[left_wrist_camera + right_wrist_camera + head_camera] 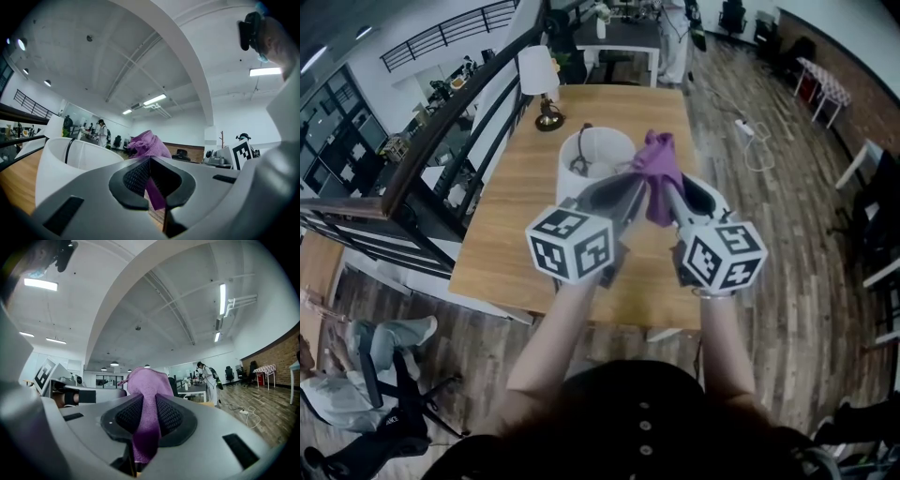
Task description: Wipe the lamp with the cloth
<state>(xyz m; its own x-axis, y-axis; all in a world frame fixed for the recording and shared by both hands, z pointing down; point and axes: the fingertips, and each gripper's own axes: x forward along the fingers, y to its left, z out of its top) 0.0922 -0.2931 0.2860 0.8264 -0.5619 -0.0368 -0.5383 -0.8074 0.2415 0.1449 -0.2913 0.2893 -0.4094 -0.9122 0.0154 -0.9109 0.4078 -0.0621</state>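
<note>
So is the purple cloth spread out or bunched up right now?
Bunched up: the cloth is a crumpled wad, pinched on one side by the left gripper and on the other by the right gripper.

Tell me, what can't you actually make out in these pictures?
- Lamp: in the head view, its lower part and base are hidden behind the left gripper and the cloth.
- Cloth: its full extent can't be told, as it is bunched between both grippers' jaws in every view.
- Table: the part beneath the right gripper is covered by it.
- Second lamp at the table's far end: too small for detail.
</note>
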